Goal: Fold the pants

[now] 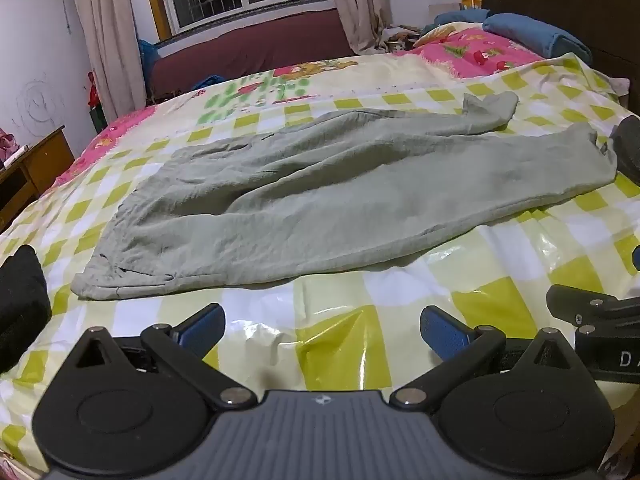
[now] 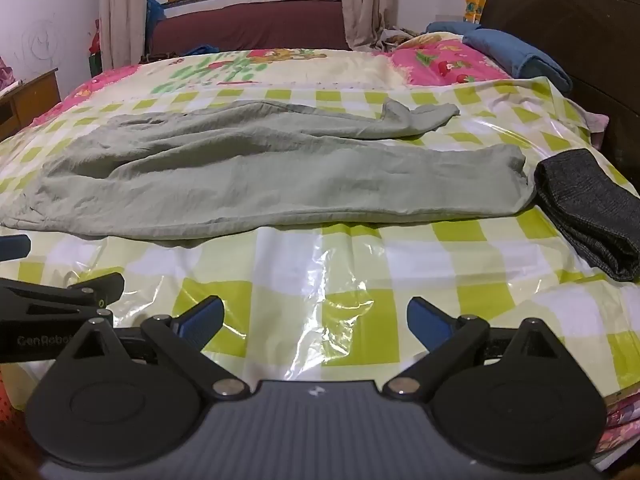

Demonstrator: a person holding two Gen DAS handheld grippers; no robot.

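The pants [image 1: 304, 196] are soft green cloth, matt and full of wrinkles. Under them lies a shiny plastic sheet [image 1: 344, 320] with yellow-green and white squares, creased and glinting. On the right, a folded dark cloth [image 2: 592, 216] looks rough and ribbed. The left gripper [image 1: 322, 330] and right gripper [image 2: 314, 320] are matt black plastic with bumpy blue pads [image 2: 430, 322] and small shiny metal pins. The headboard [image 2: 568, 20] is dark wood.

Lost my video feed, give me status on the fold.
Left gripper and right gripper: jaws open, empty. Pants spread flat on bed, unfolded. Dark folded cloth lies beside the leg ends.
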